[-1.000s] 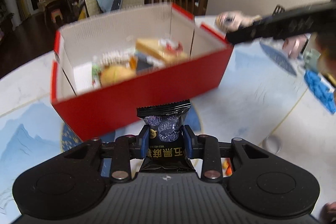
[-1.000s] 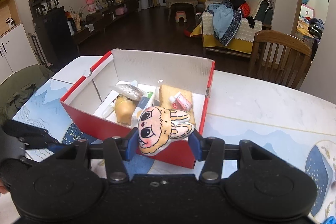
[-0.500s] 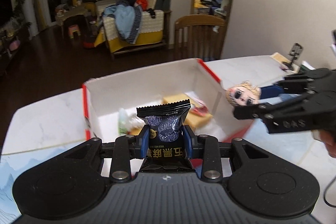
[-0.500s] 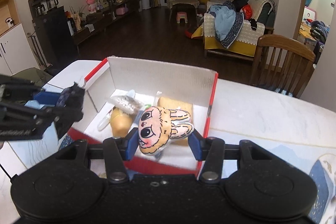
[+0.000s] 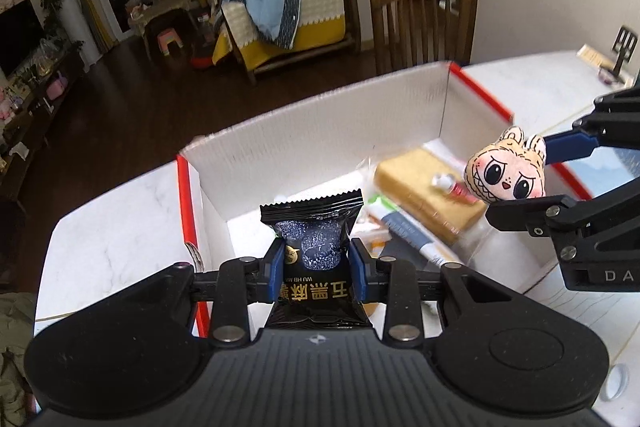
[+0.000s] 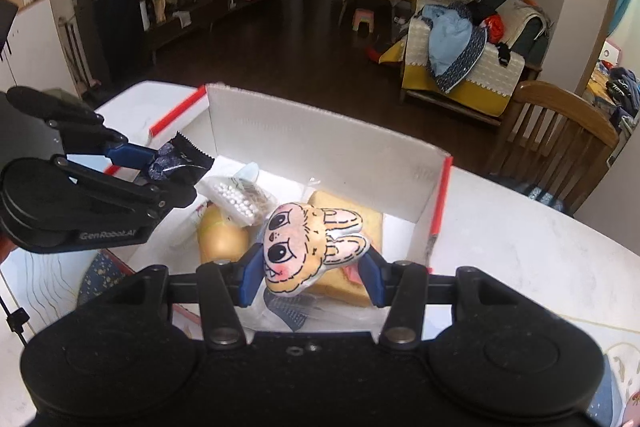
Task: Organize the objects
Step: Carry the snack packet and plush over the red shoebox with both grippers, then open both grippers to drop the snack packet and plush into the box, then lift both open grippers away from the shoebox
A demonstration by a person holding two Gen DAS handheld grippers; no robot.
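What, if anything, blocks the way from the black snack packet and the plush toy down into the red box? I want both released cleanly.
Nothing visible blocks either. The box is open-topped. The left hand-held gripper holds the snack packet over its near left part; the right hand-held gripper holds the plush toy above the sponge.

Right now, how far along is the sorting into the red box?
Done: the red box already holds a sponge-coloured block, a tube, a bag of white beads and a yellowish round item. In hand: the left hand-held gripper clamps a black snack packet; the right hand-held gripper clamps a plush bunny face, both above the box. Left: releasing both.
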